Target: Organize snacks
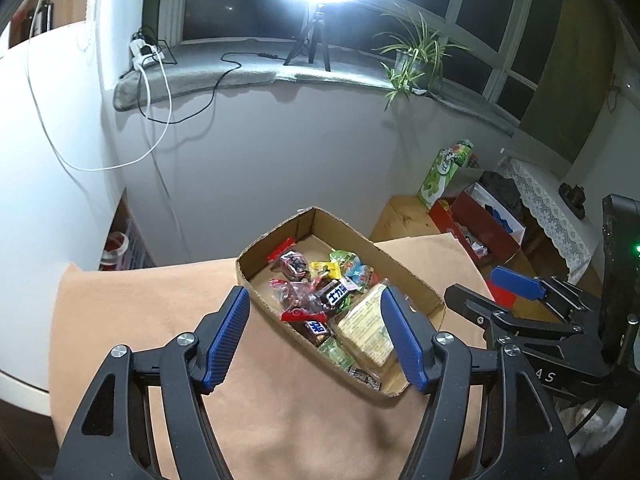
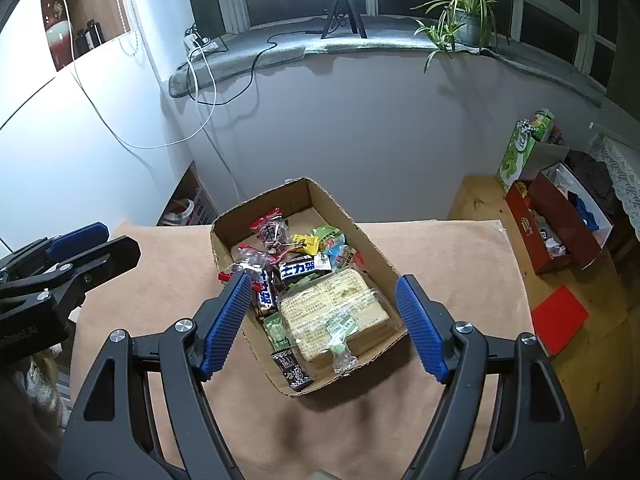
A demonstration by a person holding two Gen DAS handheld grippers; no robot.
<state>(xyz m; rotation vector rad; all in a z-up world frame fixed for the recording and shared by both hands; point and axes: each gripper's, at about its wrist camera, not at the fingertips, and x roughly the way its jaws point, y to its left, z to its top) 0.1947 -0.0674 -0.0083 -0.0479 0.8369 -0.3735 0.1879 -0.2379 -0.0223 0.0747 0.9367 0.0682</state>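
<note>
A shallow cardboard box point(image 1: 416, 280) point(image 2: 372, 248) sits on the tan table cover. It holds several snacks: a large cracker pack point(image 1: 366, 330) point(image 2: 332, 308), Snickers bars point(image 1: 336, 294) point(image 2: 298, 270), red-tied candy bags point(image 1: 294, 266) point(image 2: 270, 234) and small green and yellow sweets point(image 2: 328, 242). My left gripper point(image 1: 316, 332) is open and empty, above the box's near left part. My right gripper point(image 2: 324, 320) is open and empty, above the cracker pack. Each gripper shows in the other's view, the right gripper point(image 1: 500, 292) and the left gripper point(image 2: 92, 248).
The tan table cover point(image 1: 160, 320) point(image 2: 440, 264) ends at a wall behind. To the right stands a wooden surface point(image 2: 580, 360) with a red box point(image 2: 560, 232), a green carton point(image 2: 520, 148) and a red card point(image 2: 558, 318). A plant point(image 2: 468, 8) and lamp tripod point(image 2: 344, 12) stand on the sill.
</note>
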